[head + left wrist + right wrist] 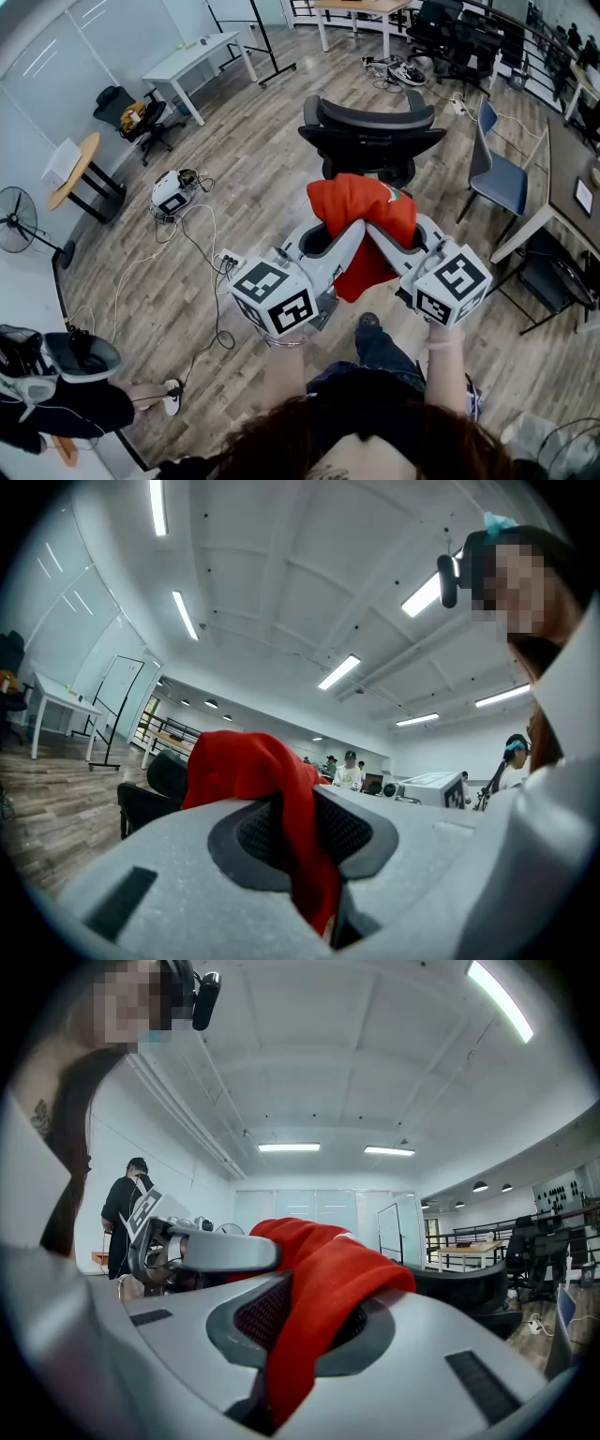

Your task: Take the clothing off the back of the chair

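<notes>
I see the left gripper [352,234] and the right gripper [382,236] as smooth pale grey moulded shells, each ending in a white cube [278,296] printed with black square markers. Inside each jaw sits a dark oval surround with meshed pads [352,832]. The person wears dark blue jeans [382,349], a dark shoe [367,321] and a small black head camera [448,578].

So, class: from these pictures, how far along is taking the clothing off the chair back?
Done: the red garment is off the back of the black chair. In hand: the left gripper and right gripper are each shut on the bunched cloth, holding it up before the chair. Left: perhaps only carrying it away and putting it down.
</notes>
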Motion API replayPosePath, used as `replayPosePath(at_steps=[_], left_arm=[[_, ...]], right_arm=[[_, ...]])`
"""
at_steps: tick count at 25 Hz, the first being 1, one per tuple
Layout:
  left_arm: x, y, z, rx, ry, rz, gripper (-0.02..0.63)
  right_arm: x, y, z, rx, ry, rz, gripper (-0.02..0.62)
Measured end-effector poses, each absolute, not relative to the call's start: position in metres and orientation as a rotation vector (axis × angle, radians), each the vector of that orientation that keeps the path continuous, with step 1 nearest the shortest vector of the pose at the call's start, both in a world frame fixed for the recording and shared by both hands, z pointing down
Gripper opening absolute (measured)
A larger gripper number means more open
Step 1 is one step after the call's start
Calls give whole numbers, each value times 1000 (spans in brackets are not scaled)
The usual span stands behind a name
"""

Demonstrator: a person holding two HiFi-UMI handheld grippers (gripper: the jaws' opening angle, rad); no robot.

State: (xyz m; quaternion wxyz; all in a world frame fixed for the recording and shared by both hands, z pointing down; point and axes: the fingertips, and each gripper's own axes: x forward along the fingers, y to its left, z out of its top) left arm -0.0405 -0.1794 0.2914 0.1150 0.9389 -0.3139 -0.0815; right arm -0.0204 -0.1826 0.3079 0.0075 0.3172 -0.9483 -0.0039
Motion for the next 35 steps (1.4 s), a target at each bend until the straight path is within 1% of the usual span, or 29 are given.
replayPosePath(at_steps=[35], left_arm=[[-52,-75,282,2861,-1003,-187,77]], right_arm=[[-32,-79,298,981,-2971,-59,55]])
